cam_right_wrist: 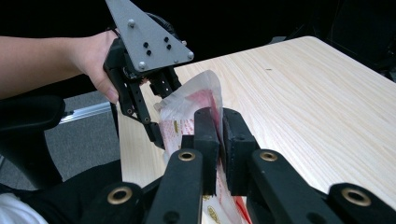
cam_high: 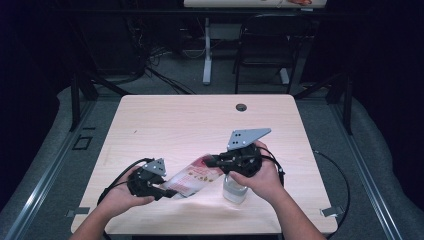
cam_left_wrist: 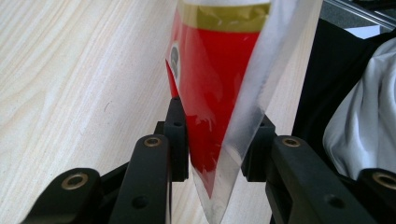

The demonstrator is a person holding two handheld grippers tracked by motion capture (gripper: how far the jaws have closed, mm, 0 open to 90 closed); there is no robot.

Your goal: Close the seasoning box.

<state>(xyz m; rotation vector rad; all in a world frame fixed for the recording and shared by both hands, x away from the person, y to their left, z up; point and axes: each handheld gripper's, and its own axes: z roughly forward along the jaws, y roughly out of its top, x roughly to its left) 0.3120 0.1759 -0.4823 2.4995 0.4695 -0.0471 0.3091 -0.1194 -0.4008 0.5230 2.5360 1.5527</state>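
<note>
High view shows a red and clear plastic bag held above the wooden table between 2 grippers. Left gripper pinches the bag's lower corner, its jaws set on both faces of the film in the left gripper view. Right gripper pinches the upper edge, jaws nearly pressed together. A clear bottle stands under the right hand.
</note>
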